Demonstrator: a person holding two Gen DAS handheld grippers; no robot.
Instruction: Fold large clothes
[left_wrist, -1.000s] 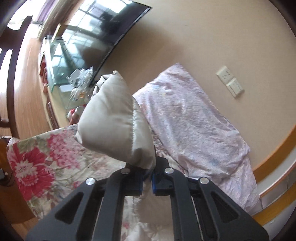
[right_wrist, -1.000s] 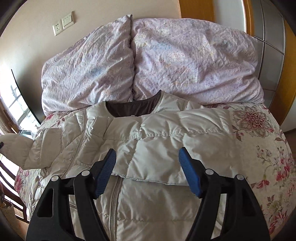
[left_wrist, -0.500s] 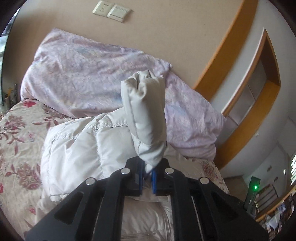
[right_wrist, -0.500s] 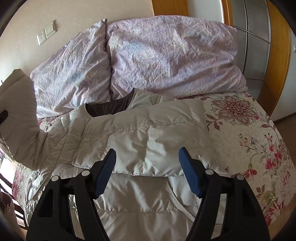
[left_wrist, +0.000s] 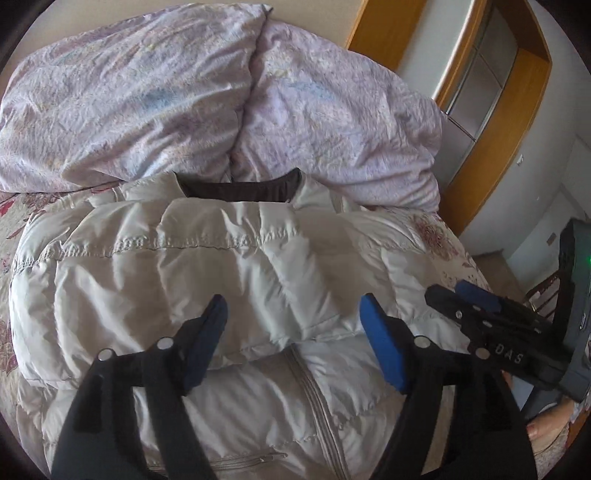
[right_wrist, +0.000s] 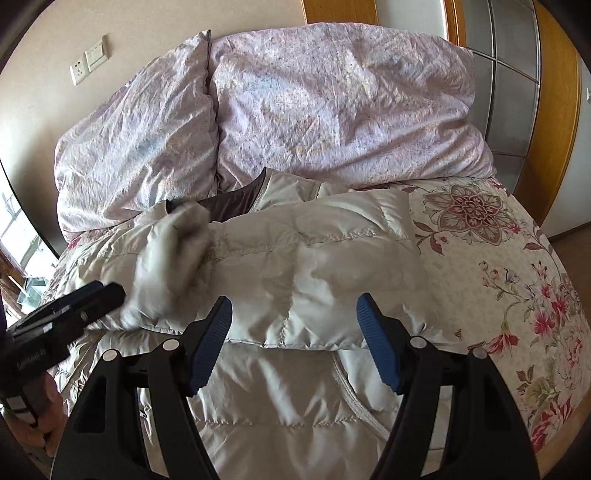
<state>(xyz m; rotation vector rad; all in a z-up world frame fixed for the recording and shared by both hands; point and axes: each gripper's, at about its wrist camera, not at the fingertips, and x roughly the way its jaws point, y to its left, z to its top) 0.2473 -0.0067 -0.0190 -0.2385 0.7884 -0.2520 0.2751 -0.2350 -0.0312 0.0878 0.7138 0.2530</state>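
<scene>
- Two grippers hover over a puffy white jacket (left_wrist: 258, 266); sleeves lie crosswise.
- Left gripper (left_wrist: 291, 343): jaws opening, nothing between; blurred cuff (right_wrist: 166, 269) apparently just released.
- Right gripper (right_wrist: 293, 339): fingers spread, empty.

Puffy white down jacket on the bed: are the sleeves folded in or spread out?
Folded in: both sleeves of the puffy white down jacket lie across its chest.

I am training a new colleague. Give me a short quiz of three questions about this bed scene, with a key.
1. True or false: the white padded jacket lies with its collar toward the pillows.
2. The right claw is: A) open above the jacket, B) shut on a sleeve, C) shut on a pillow.
3. Fill in: the bedspread has a ___ pattern.
Key: 1 true; 2 A; 3 floral.
</scene>
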